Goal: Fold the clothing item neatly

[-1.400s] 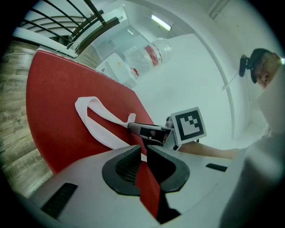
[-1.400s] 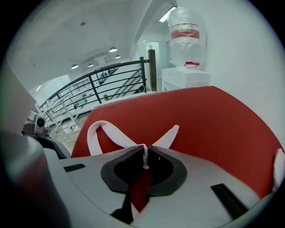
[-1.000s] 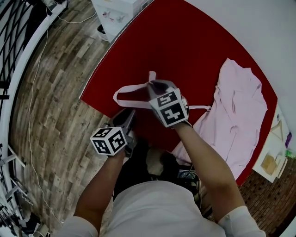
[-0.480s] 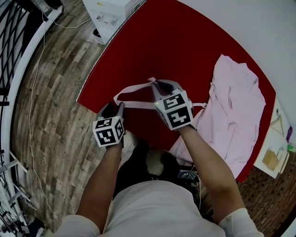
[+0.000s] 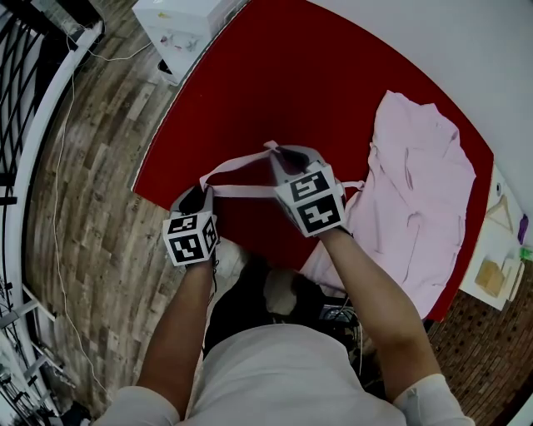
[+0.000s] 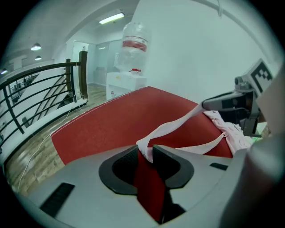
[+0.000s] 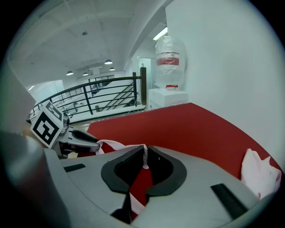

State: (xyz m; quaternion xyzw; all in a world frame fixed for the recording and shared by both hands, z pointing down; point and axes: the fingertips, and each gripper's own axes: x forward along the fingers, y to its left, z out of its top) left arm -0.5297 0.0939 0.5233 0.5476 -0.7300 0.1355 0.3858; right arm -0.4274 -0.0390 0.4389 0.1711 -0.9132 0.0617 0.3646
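Observation:
A pale pink garment point(image 5: 416, 208) lies crumpled on the right part of the red table point(image 5: 333, 75). One long pink strap point(image 5: 241, 190) runs from it and is stretched above the table's near edge between both grippers. My left gripper point(image 5: 202, 193) has just closed its jaws, and the strap's looped end point(image 6: 178, 127) is pinched at the tips point(image 6: 146, 153). My right gripper point(image 5: 279, 154) is shut on the strap further along, with fabric between its jaws point(image 7: 145, 153). The right gripper view shows the left gripper point(image 7: 93, 140) to its left and the garment point(image 7: 258, 171) at far right.
A white cabinet point(image 5: 179, 25) carrying a water bottle point(image 6: 133, 44) stands past the table's far left corner. Wooden floor point(image 5: 92, 166) and a black railing point(image 5: 25, 100) lie to the left. A hanger and small cardboard items point(image 5: 500, 266) sit off the table's right edge.
The left gripper has moved left and up from below the table edge to the strap's looped end and taken hold of it. The right gripper still holds the strap and has risen slightly.

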